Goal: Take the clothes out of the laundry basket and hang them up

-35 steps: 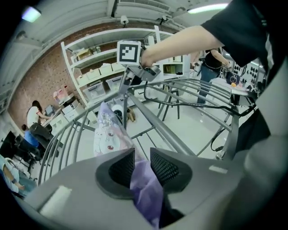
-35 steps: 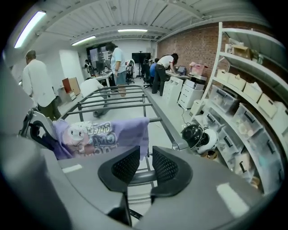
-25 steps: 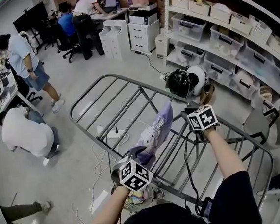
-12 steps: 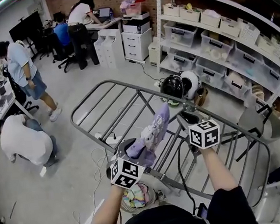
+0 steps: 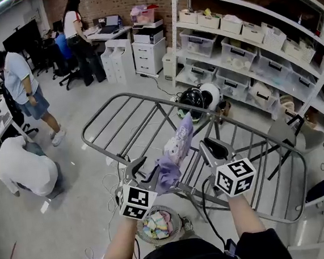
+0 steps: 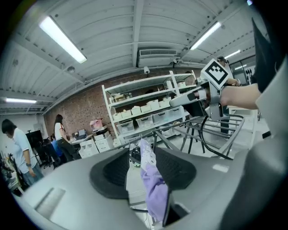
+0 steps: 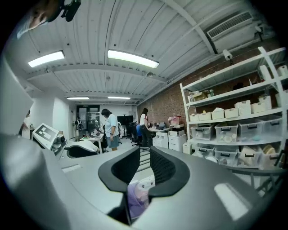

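Pale grey workshop floor (image 5: pixel 85 219) lies below both grippers, seen from a camera on the wearer's head. Nearest, below and just behind the left jaws, a round laundry basket (image 5: pixel 139 228) stands on that floor with a heap of colourful clothes (image 5: pixel 158 225) in it. The left gripper (image 5: pixel 142 170) has just been opening its jaws. They stand apart, and a lilac garment (image 5: pixel 178 147) with a pale cartoon print hangs between them, close to the right-hand jaw but not pinched. From those jaws the garment runs on ahead, lying on the bars of a grey metal drying rack (image 5: pixel 125 94). The right gripper (image 5: pixel 210 148) is to the right of the garment and clear of it. Its jaws are parted by a narrow gap and hold nothing, and the lilac cloth shows low through that gap, beyond them. Past the rack, to the right of both pairs of jaws, long white shelves (image 5: pixel 236 11) carry rows of storage bins (image 5: pixel 199 40). Far ahead to the left, a crouching person (image 5: pixel 23 170) bends over the floor, a standing person (image 5: pixel 23 82) is nearby, and a desk (image 5: pixel 104 30) sits against a brick wall (image 5: pixel 109 0).
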`<state>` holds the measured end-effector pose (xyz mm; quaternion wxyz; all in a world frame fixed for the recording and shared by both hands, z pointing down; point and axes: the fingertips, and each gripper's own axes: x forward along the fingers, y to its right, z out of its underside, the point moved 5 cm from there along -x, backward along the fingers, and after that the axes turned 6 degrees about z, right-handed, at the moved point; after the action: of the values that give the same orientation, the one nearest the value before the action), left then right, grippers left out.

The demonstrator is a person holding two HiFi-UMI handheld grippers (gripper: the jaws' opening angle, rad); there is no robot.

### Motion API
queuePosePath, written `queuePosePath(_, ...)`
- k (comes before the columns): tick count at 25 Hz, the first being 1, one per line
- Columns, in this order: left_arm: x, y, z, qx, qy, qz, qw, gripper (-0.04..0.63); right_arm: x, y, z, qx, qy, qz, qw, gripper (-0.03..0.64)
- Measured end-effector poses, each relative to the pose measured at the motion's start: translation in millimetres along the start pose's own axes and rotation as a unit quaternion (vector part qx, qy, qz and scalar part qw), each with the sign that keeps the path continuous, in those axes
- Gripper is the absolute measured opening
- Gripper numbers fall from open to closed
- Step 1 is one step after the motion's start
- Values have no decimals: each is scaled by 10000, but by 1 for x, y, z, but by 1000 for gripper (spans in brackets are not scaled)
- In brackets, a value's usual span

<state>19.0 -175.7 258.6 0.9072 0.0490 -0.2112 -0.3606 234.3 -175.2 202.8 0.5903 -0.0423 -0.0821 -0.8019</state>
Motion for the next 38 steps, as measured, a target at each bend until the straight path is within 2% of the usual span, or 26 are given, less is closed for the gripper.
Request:
queuePosePath(10, -66, 21, 19, -108, 434, 183, 9988, 155, -58, -72, 31, 117, 158, 72, 9998, 66)
queuePosePath(17, -108, 32, 39, -251, 655, 149, 9974, 155, -77, -119, 56, 128, 134, -17, 9998, 49)
queuePosePath(21, -124, 36, 48, -334, 697, 100, 9970, 155, -84, -137, 66, 149, 165, 50, 9997, 6)
queuePosePath(23, -131, 36, 52, -398, 753, 79, 9963, 153, -85, -146, 72, 150, 140, 20, 9998, 6)
queuePosePath(30, -152, 44, 77, -543, 870, 48, 9947, 153, -86, -178, 103, -7, -230, -250, 9994, 6)
queuePosePath(38, -170, 70, 146, -1018, 494, 155, 9935, 149, -88, -208, 160, -129, -931, -554, 9940, 6)
